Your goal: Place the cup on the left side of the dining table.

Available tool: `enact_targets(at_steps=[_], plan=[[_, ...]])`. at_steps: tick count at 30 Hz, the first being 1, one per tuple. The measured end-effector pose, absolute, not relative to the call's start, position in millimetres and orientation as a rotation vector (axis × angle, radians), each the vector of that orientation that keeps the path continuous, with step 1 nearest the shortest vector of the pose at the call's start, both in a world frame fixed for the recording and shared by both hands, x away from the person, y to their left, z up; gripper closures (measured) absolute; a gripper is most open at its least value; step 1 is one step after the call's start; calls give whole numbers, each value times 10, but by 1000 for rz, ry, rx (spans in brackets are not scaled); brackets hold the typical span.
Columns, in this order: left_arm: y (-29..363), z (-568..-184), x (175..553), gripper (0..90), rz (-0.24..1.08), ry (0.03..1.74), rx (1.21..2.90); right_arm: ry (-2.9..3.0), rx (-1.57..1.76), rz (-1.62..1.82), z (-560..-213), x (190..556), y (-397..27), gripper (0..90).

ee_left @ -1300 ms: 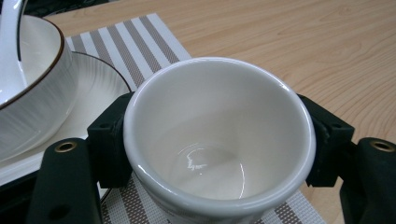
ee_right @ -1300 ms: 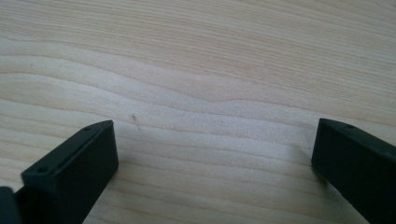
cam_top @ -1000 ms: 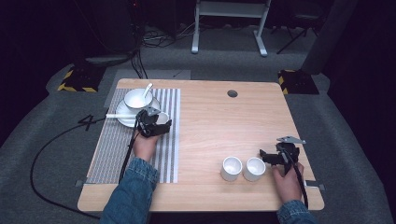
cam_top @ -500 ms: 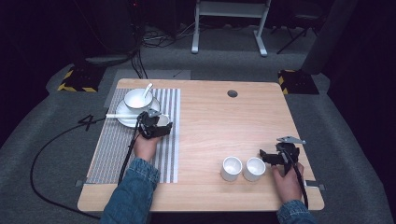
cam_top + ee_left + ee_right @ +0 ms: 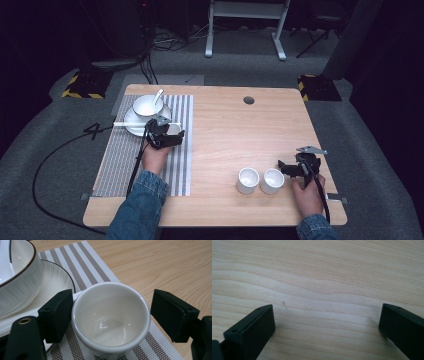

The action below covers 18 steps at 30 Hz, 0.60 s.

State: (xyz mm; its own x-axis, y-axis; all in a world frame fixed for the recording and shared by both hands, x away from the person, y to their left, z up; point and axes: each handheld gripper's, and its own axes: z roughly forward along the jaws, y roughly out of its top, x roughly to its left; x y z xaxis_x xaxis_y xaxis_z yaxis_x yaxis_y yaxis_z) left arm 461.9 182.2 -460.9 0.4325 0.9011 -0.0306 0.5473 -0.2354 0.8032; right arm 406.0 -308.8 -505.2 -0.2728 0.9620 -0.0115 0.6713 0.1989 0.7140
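Glossy glazed white cup (image 5: 111, 317) on matt woven placemat (image 5: 87, 265).

A plain glossy white cup (image 5: 111, 317) stands on a placemat (image 5: 97, 270) striped grey-brown and white. The ribbed white bowl (image 5: 17, 275) and plate (image 5: 53, 282) each carry a thin dark rim line. The tabletop (image 5: 319, 272) is pale wood with wavy grain, and the gripper fingers (image 5: 58, 315) are matt black.
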Motion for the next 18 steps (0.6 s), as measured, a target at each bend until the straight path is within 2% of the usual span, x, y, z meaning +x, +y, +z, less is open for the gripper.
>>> enact_targets(at_steps=[18], plan=[[1963, -4380, 4305, 189, 557, 1198, 1872, 2019, 1518, 838, -5052, 4060, -3088, 4]])
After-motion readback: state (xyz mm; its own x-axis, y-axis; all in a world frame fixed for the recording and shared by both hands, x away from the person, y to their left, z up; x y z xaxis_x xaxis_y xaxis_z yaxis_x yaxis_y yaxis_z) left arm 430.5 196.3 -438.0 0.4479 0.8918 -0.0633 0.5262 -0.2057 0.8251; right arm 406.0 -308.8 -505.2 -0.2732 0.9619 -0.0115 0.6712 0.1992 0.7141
